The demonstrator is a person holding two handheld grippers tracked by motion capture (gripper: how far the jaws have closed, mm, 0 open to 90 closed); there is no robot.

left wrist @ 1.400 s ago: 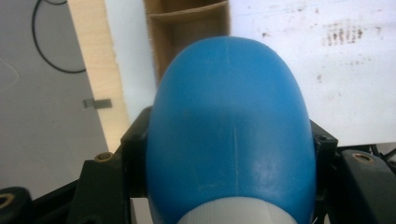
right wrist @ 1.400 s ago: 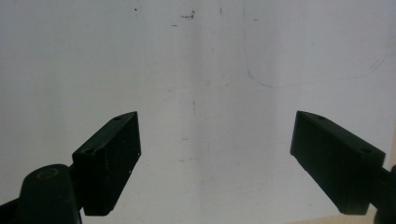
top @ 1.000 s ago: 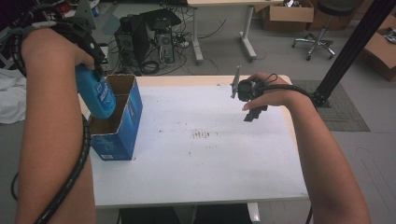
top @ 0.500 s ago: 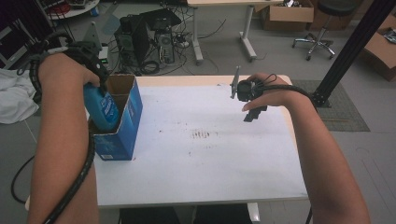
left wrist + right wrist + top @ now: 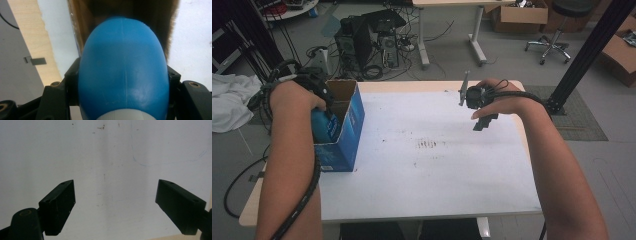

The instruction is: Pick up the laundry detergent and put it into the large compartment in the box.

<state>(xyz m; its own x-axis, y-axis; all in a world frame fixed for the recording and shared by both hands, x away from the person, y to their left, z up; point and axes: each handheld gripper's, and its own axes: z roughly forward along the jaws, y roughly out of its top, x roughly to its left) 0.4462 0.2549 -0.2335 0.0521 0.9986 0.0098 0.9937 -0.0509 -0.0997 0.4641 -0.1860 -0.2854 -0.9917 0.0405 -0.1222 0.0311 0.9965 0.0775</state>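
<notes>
Between the two black jaws of the left gripper a blue bottle is clamped; the jaws are pressed against both sides of its rounded body, and a white part of the bottle is seen at the bottom edge of the left gripper view. Beyond the bottle, the brown inner walls of a cardboard box are seen. In the high view, the blue bottle is held by the left gripper partly inside the open top of the blue box, which is placed upright near the left edge of the white table. The right gripper is held with its jaws wide apart, and nothing is between them; below them the bare white table surface with some small marks is seen. In the high view, the right gripper is held above the far right part of the table, well apart from the box.
</notes>
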